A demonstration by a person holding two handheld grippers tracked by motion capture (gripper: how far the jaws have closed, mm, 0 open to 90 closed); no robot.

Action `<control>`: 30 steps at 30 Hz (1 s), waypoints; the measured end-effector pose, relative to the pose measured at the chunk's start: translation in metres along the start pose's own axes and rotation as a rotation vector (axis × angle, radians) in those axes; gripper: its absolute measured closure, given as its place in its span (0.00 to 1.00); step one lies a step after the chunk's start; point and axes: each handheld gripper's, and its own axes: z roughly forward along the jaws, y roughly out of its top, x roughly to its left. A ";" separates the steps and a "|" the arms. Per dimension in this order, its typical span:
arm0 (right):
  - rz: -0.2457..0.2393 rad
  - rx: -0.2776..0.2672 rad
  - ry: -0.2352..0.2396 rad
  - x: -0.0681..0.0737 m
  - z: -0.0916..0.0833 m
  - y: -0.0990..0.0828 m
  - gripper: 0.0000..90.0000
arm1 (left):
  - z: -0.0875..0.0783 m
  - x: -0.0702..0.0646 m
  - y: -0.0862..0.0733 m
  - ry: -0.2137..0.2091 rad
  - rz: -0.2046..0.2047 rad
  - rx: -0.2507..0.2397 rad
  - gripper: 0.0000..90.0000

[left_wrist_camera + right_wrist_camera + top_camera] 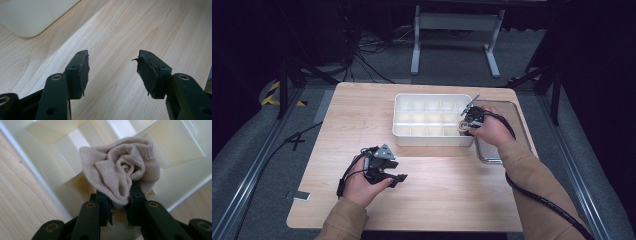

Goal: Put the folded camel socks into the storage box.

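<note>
Right tool (119, 203): your jaws pinch a rolled beige sock (120, 173) from both sides, the pads pressed into its lower folds; in the high view the tool (466, 126) sits at the right end of the white divided tray (432, 141)
Sock: rolled into a rosette shape, ribbed knit, held just over the tray's near right corner compartment; whether it touches the compartment floor you cannot tell from here
Tray: white plastic, split by low walls into a grid of small compartments (62, 152), standing at the far middle of the wooden counter (437, 200)
Left tool (112, 72): your jaws stand wide apart with nothing between them, only bare wood grain showing past the worn black pads (83, 72); in the high view the tool (398, 179) hangs near the front of the counter, well apart from the tray
Clear tray (512, 107): a shallow transparent dish just right of the white tray, partly under your right hand (489, 131)
Sleeves: both your forearms, in tan fabric, come in from the bottom edge, a black cable trailing from each tool
</note>
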 end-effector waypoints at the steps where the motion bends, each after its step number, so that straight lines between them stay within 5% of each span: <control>1: 0.004 0.009 -0.005 0.000 0.000 0.001 0.84 | 0.000 0.000 0.000 0.000 0.000 0.001 0.48; 5: 0.000 0.014 -0.001 0.000 0.001 0.002 0.83 | 0.000 0.000 0.000 -0.003 -0.004 0.000 0.48; 12: 0.049 -0.015 0.018 -0.002 -0.013 0.004 0.64 | 0.001 -0.001 0.000 -0.002 -0.006 -0.003 0.48; 19: 0.090 -0.100 -0.012 -0.004 -0.022 0.011 0.54 | 0.001 0.000 0.000 -0.004 0.000 0.003 0.48; 23: 0.075 -0.083 0.018 -0.006 -0.017 0.012 0.75 | 0.001 0.000 0.000 0.000 0.003 0.011 0.47; 30: 0.058 -0.019 0.049 -0.004 -0.007 0.012 0.83 | 0.002 0.001 -0.001 -0.003 0.001 0.011 0.47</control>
